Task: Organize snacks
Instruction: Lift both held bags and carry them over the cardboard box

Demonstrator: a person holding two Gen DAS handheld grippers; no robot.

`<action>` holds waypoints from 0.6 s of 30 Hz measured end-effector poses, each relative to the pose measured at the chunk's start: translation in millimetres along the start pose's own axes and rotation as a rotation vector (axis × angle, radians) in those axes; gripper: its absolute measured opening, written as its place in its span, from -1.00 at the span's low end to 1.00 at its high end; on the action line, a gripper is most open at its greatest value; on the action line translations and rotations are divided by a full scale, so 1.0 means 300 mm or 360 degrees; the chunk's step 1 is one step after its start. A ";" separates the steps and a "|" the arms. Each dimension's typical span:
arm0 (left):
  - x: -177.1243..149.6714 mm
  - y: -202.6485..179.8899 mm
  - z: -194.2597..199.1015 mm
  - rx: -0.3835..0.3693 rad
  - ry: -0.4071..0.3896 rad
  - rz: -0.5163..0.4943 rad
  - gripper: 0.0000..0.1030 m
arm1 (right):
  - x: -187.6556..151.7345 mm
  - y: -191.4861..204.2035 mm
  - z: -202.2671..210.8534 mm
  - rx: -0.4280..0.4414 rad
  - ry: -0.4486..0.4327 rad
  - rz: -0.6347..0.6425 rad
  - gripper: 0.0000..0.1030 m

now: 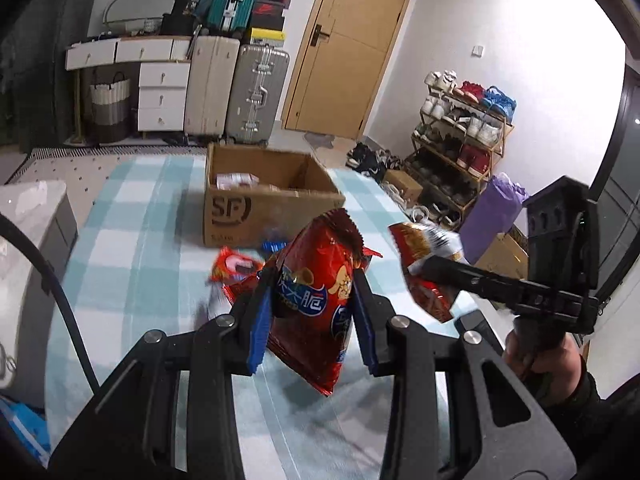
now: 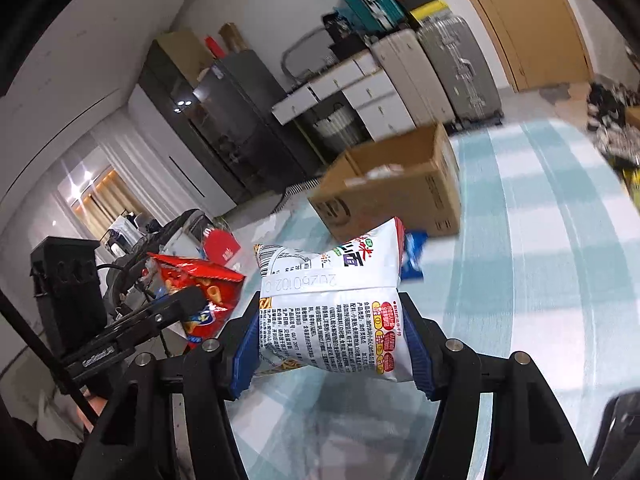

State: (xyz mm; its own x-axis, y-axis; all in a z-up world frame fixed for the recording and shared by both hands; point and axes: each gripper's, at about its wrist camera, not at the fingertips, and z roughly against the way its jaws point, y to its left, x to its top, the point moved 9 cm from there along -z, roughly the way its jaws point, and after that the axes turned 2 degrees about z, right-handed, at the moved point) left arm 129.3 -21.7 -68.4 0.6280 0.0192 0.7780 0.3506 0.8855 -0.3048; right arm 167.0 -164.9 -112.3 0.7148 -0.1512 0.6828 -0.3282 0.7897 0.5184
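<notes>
The red snack bag hangs in the air above the table, pinched between the two blue pads of the left gripper, whose jaws are closed on its sides; the bag stands almost upright with its crimped top pointing toward the cardboard box. The right gripper also has its jaws closed on a packet, the white snack bag, which shows its printed back with a date stamp and is lifted over the checked tablecloth. In the left wrist view this right gripper comes in from the right side, near the red bag but not touching it. On the cloth in front of the box lie some more snacks: a small red packet and a blue packet, just beside the front wall of the box. The box is open at the top and something pale lies inside it. Behind the table stand suitcases, white drawers, a wooden door and a shoe rack.
</notes>
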 end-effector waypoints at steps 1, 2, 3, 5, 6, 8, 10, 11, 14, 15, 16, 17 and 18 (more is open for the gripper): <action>0.024 0.003 0.005 0.0007 -0.0015 -0.0006 -0.36 | 0.025 0.011 0.005 0.0004 -0.0018 0.0017 0.23; 0.050 0.003 0.009 0.0006 -0.0022 -0.0017 -0.36 | 0.056 0.025 0.011 0.0010 -0.0038 0.0037 0.23; 0.080 0.000 0.014 0.0004 -0.0037 -0.0029 -0.36 | 0.080 0.035 0.013 0.0017 -0.0048 0.0050 0.23; 0.138 -0.003 0.021 -0.0002 -0.0056 -0.0054 -0.36 | 0.140 0.053 0.021 0.0012 -0.0088 0.0073 0.23; 0.163 -0.002 0.026 -0.0009 -0.0069 -0.0053 -0.35 | 0.167 0.062 0.024 0.0019 -0.0100 0.0082 0.23; 0.223 0.006 0.035 -0.0038 -0.0091 -0.0027 -0.35 | 0.229 0.082 0.027 0.0022 -0.0136 0.0110 0.23; 0.282 0.012 0.038 -0.0029 -0.0118 -0.0025 -0.35 | 0.283 0.100 0.024 0.0026 -0.0156 0.0137 0.23; 0.313 0.017 0.039 -0.0029 -0.0125 -0.0027 -0.36 | 0.315 0.110 0.023 0.0032 -0.0175 0.0147 0.23; 0.414 0.030 0.042 -0.0023 -0.0162 -0.0025 -0.35 | 0.409 0.127 0.021 0.0023 -0.0205 0.0172 0.23; 0.450 0.036 0.041 -0.0022 -0.0175 -0.0021 -0.35 | 0.436 0.133 0.022 0.0022 -0.0217 0.0178 0.23; 0.482 0.042 0.040 -0.0026 -0.0186 -0.0015 -0.35 | 0.469 0.140 0.020 0.0020 -0.0224 0.0194 0.23; 0.519 0.044 0.030 -0.0022 -0.0185 -0.0025 -0.35 | 0.500 0.144 0.017 0.0010 -0.0234 0.0206 0.23; 0.556 0.047 0.015 -0.0015 -0.0184 -0.0032 -0.35 | 0.535 0.147 0.012 0.0004 -0.0239 0.0217 0.23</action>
State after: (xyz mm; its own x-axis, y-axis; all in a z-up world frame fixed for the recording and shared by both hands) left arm 235.9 -3.8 59.6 0.5365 0.0556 0.8421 0.3690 0.8819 -0.2933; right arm 265.0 -156.4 22.2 0.5634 -0.1299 0.8159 -0.4175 0.8074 0.4169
